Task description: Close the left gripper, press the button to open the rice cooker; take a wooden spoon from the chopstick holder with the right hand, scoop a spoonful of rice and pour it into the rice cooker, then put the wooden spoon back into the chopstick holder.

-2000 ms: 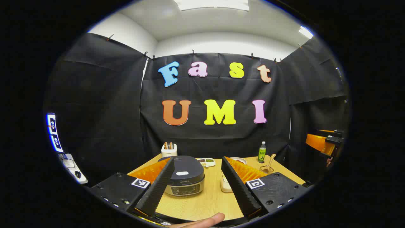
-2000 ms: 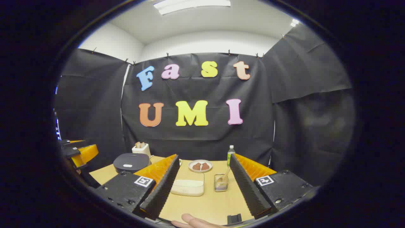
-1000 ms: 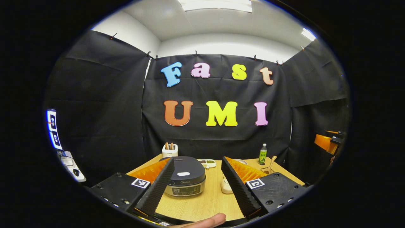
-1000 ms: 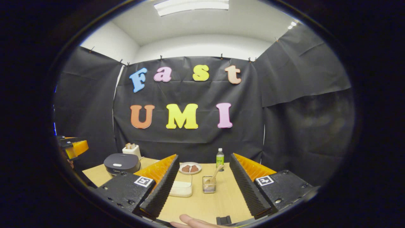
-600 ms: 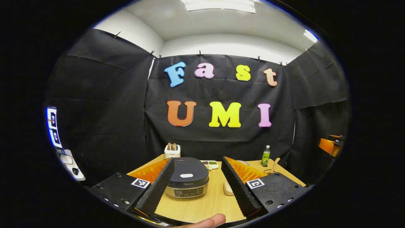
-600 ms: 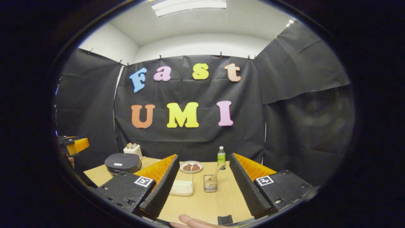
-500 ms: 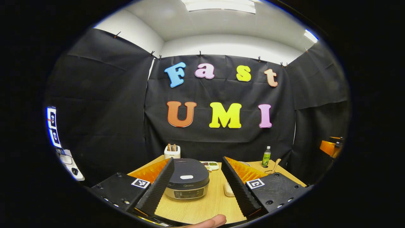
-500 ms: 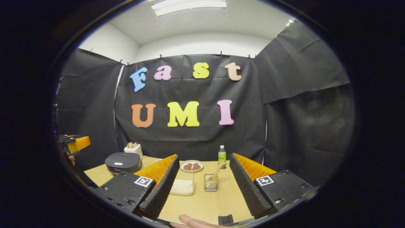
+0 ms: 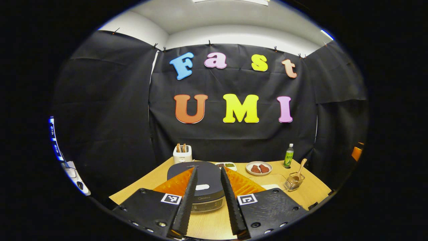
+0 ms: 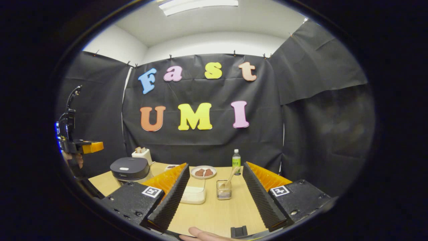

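In the left gripper view the left tongs (image 9: 208, 197) reach up from six o'clock with their two fingers drawn close together, a narrow gap left between them and nothing held; through that gap shows the dark-lidded round rice cooker (image 9: 204, 187) with its pale oval button (image 9: 202, 187) on the shut lid, standing on the light wooden worktop (image 9: 314, 190) just beyond the fingertips. At about four o'clock from the cooker, near the worktop's right edge, the small wire chopstick holder (image 9: 293, 181) carries the wooden spoon (image 9: 300, 167), whose handle leans up and to the right. Behind the cooker at eleven o'clock stands a white toaster (image 9: 182, 155) with two slices in it; a white plate (image 9: 256, 168) of brown pieces and a green-labelled bottle (image 9: 289, 155) sit toward two o'clock. In the right gripper view the right tongs (image 10: 214, 195) are spread wide and hold nothing; between their fingers lie a clear rectangular rice box (image 10: 194, 194) at the left and the chopstick holder (image 10: 223, 193) with the spoon (image 10: 230, 177) at the middle, both well apart from the fingers. The cooker (image 10: 129, 169) sits at nine o'clock, and a fingertip (image 10: 200, 234) shows at six o'clock.
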`<action>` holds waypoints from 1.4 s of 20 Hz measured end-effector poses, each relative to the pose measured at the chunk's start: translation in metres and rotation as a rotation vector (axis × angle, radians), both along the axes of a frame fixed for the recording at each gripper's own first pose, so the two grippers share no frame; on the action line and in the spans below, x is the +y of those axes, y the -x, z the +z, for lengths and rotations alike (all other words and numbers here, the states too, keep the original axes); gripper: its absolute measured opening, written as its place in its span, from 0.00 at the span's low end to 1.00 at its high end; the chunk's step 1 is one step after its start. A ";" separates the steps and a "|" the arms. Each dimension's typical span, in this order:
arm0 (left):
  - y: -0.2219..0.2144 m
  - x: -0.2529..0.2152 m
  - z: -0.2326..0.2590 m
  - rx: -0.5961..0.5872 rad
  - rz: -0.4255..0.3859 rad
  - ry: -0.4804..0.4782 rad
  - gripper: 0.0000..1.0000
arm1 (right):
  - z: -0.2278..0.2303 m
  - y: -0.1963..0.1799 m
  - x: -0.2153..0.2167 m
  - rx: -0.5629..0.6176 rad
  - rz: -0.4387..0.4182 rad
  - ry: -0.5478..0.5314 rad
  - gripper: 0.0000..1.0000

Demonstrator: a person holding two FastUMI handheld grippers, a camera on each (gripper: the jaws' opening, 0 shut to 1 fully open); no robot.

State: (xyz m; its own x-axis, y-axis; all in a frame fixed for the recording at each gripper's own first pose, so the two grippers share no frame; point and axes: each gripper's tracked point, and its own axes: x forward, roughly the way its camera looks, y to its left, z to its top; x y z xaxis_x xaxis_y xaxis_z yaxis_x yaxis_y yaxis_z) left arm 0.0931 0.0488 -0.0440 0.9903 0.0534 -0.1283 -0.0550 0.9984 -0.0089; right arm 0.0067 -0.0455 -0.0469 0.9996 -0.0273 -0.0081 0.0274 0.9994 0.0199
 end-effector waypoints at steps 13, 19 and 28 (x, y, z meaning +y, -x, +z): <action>-0.083 0.028 -0.113 0.317 0.087 0.031 0.00 | -0.051 -0.025 -0.024 0.065 0.004 0.012 1.00; -0.099 0.021 -0.134 0.393 0.109 0.070 0.00 | -0.060 -0.024 -0.033 0.071 0.006 0.022 1.00; -0.095 0.019 -0.143 0.441 0.145 0.093 0.00 | -0.062 -0.015 -0.027 0.045 0.025 0.074 0.99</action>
State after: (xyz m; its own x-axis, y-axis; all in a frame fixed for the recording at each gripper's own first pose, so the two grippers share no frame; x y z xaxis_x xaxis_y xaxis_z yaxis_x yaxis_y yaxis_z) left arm 0.1885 0.0673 -0.1874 0.8233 0.1555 -0.5459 -0.2126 0.9762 -0.0426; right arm 0.0213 -0.0727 -0.1086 0.9986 -0.0050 -0.0521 0.0021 0.9985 -0.0551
